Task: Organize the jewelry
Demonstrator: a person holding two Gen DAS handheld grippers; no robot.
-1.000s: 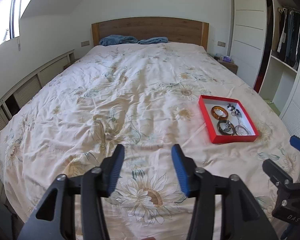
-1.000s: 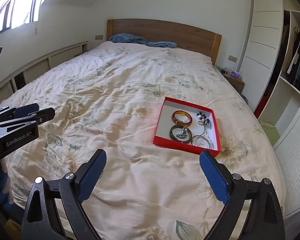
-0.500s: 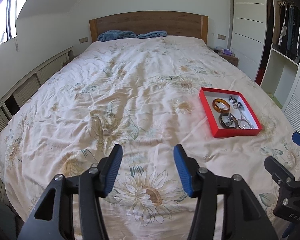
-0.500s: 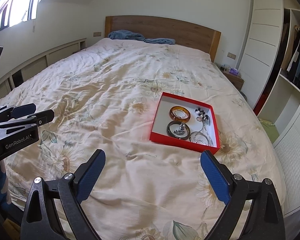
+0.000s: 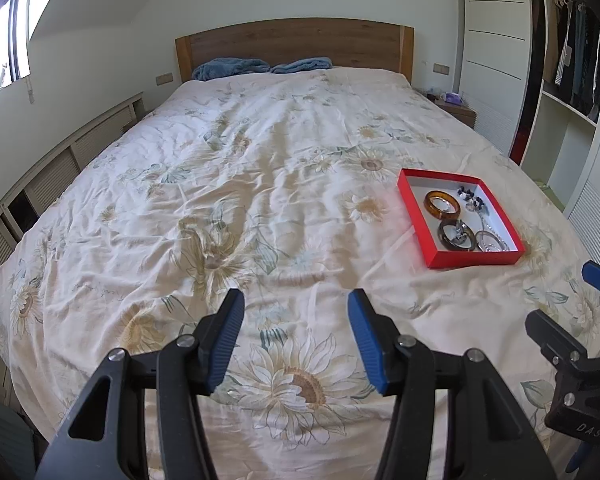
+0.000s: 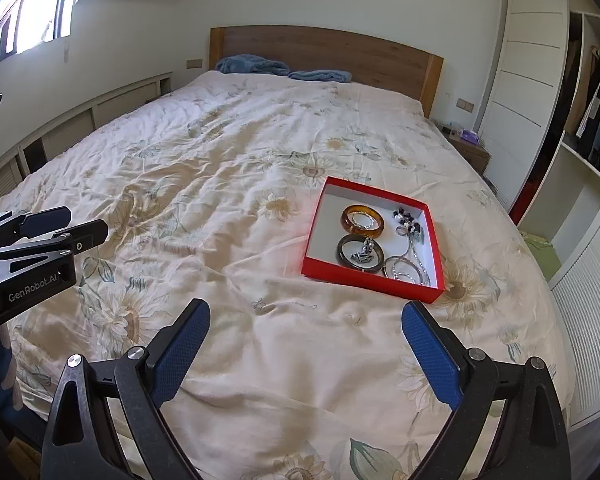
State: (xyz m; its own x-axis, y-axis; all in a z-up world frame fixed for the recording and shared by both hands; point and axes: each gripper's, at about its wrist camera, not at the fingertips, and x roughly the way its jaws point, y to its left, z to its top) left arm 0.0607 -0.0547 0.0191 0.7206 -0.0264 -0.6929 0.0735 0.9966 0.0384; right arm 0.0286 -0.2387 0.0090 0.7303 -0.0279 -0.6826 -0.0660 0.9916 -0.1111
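Note:
A shallow red box [image 6: 318, 218] [image 5: 414, 216] lies on the right side of the bed. Inside lie an amber bangle [image 6: 362, 221] [image 5: 442, 207], a dark bangle [image 6: 360, 256] [image 5: 456, 236] with a silver piece on it, a silver ring-shaped bracelet [image 6: 404, 270], a chain and dark beads [image 6: 408, 220]. My right gripper [image 6: 306, 328] is open and empty, above the quilt just short of the box. My left gripper [image 5: 296, 320] is open and empty, over the quilt well left of the box.
The bed has a cream sunflower quilt [image 5: 260, 208], a wooden headboard [image 5: 296, 46] and blue pillows [image 5: 232, 68]. A nightstand [image 6: 470, 150] and an open wardrobe [image 6: 580, 120] stand to the right. Low cabinets [image 5: 60, 160] line the left wall.
Both grippers have moved forward over the bed, so the red box now looks closer. Both stay open and empty.

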